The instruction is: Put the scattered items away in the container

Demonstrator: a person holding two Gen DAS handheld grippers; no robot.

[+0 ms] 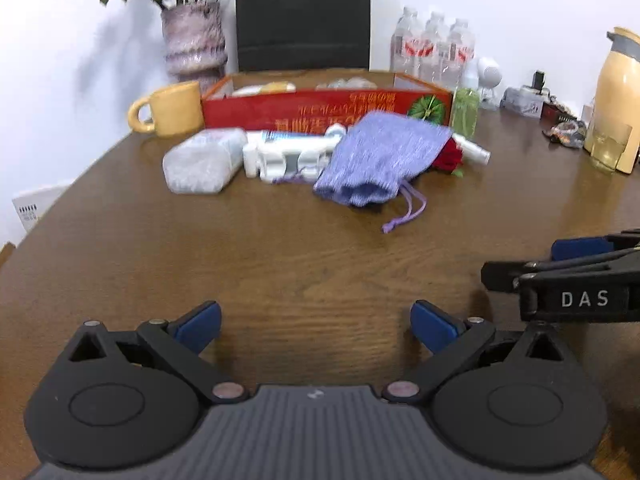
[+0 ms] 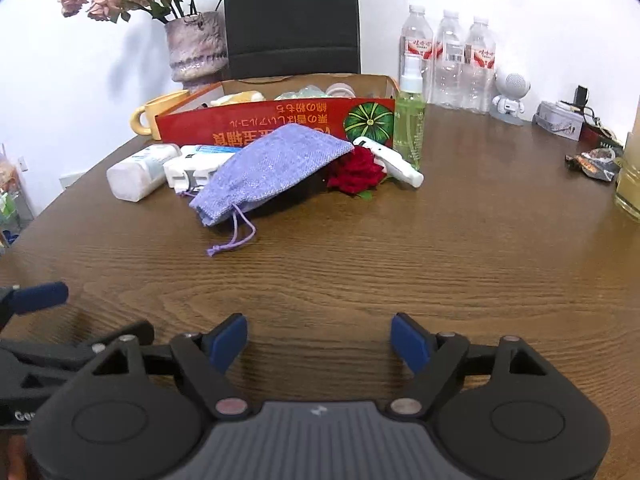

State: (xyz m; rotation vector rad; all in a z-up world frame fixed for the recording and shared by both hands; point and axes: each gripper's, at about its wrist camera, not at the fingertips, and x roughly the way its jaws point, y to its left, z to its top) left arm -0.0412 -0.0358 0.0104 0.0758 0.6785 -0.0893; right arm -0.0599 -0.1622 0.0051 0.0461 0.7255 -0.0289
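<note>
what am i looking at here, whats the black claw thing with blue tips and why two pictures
Each picture comes from a camera mounted on a hand-held gripper, looking forward along its two blue-padded fingers. One shows the left gripper, the other the right gripper; both are open and hold nothing. Each also shows the other gripper at its edge. On the wooden table lie a purple drawstring pouch, a red rose, a white plastic jar and a green spray bottle, in front of a red cardboard box that already holds some things.
</note>
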